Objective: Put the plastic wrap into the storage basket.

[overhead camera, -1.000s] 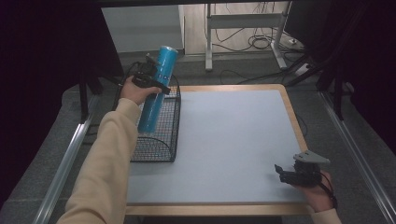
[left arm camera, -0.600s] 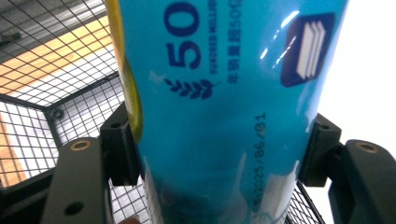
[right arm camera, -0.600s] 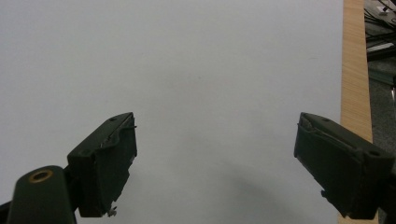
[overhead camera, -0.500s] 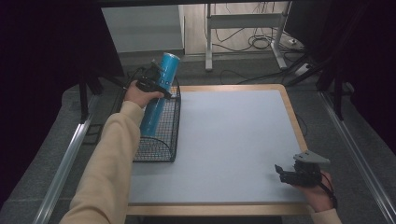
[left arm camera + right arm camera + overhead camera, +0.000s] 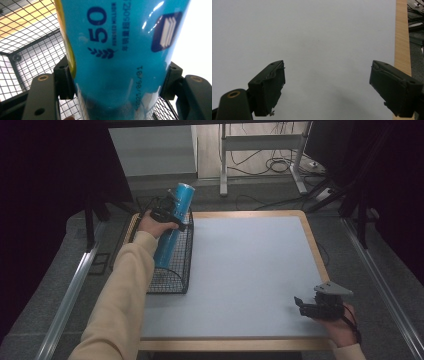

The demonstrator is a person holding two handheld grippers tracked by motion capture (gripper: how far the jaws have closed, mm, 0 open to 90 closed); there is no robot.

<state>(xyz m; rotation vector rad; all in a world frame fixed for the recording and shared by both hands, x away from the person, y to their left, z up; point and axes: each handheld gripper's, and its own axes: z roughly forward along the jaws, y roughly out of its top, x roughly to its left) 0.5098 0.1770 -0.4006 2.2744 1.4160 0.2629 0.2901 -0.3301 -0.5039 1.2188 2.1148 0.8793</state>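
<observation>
- Spreading across the middle of the high view is the pale grey table top with a light wooden rim (image 5: pixel 250 270), the biggest thing before me.
- Next in size, my left forearm in a cream long sleeve (image 5: pixel 125 305) reaches up from the bottom edge toward the table's far left corner.
- A black wire mesh basket (image 5: pixel 172 270) sits on the left edge of the table, open at the top.
- A tall glossy blue cylindrical can (image 5: pixel 172 227) with dark blue print leans tilted, its lower end down inside the basket and its silver top sticking out above the rim.
- My left gripper (image 5: pixel 167 215) is clamped round the middle of that can; in the left gripper view the black jaws press both sides of the can (image 5: pixel 120 50), with the basket mesh (image 5: pixel 32 50) behind.
- My right gripper (image 5: pixel 320 307) rests low at the near right corner, well apart from the basket, its jaws (image 5: pixel 327 87) spread wide with nothing between them over bare table (image 5: pixel 312 30).
</observation>
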